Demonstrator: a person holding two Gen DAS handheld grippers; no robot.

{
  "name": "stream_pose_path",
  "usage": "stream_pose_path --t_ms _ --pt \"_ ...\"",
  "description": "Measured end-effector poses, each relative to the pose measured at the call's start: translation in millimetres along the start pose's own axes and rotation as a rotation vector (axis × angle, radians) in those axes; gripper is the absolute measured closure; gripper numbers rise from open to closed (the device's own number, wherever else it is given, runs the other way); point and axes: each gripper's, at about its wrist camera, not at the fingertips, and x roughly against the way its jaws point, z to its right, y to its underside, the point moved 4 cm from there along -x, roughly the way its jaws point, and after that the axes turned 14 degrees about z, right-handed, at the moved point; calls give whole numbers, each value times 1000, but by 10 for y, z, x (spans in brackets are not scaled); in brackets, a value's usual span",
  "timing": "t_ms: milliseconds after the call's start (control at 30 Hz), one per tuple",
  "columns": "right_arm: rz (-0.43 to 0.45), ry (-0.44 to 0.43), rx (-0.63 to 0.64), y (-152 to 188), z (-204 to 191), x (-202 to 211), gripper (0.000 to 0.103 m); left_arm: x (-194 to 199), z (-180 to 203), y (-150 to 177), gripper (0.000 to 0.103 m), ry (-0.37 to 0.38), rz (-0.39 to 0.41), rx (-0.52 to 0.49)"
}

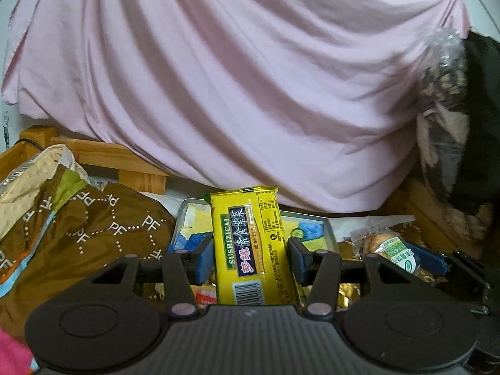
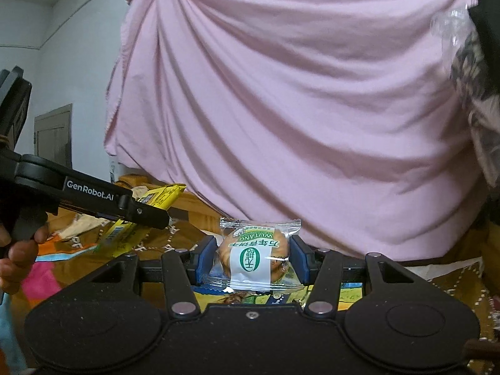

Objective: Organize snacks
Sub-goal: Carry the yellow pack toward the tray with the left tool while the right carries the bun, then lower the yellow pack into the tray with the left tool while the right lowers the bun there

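Left tool (image 1: 250, 257) is clamped on a yellow seaweed pack (image 1: 250, 243), held upright between its blue pads (image 1: 204, 257). Right tool (image 2: 254, 257) is clamped on a clear-wrapped pastry (image 2: 254, 254) with a green label. Both snacks are held in the air, off the surface below. Beneath them a brown bag (image 1: 93, 228) marked PF and a box (image 1: 312, 228) with blue and yellow contents are seen. Behind, a pink cloth (image 1: 234, 78) is draped over a wooden frame (image 1: 93, 153).
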Motion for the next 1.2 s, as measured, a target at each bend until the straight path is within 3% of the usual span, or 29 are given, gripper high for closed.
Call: stream_pose_path --t_ms 200,433,600,833,1200 --pt "9 9 -6 374 191 -525 50 -698 -95 108 49 -2 -14 4" --pt "-42 20 -14 907 357 -1124 50 -1534 -228 380 49 31 -59 20" --pt "-105 22 -37 1284 433 -1455 50 -1911 -304 679 49 37 -94 27" --pt "-152 17 -70 1640 424 -1666 50 -2074 -479 1030 49 -13 -129 -2" --pt "-176 -20 21 1800 129 -1766 50 -2010 -654 1154 49 -81 -149 -71"
